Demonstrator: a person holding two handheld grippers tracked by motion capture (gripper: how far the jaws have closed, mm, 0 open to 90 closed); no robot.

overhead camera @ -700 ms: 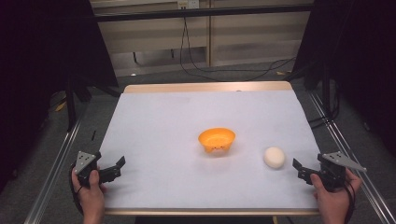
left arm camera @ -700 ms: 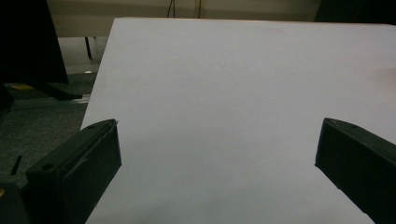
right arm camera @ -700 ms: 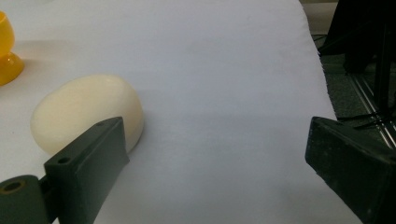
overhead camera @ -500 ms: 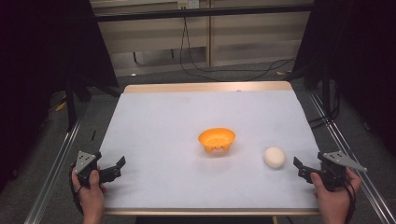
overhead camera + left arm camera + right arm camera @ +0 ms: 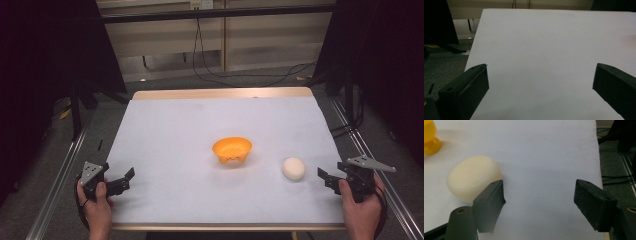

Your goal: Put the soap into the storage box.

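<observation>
Care is what you need: your right gripper (image 5: 539, 205), jaws spread, has the cream ball (image 5: 472, 177) outside its left jaw, so closing nudges it away.

- High view: table (image 5: 165, 145) evenly lit from overhead, white sheet bright, no glare; room around it dark, near black at left and right sides.
- Soft short shadows under orange bowl (image 5: 232, 149) and white ball (image 5: 293, 168).
- Left gripper view: dimmer, greyish, slightly soft.
- Right gripper view: near jaw edges blurred; ball (image 5: 472, 180) soft-focus, bowl (image 5: 430, 137) saturated at the corner.
</observation>
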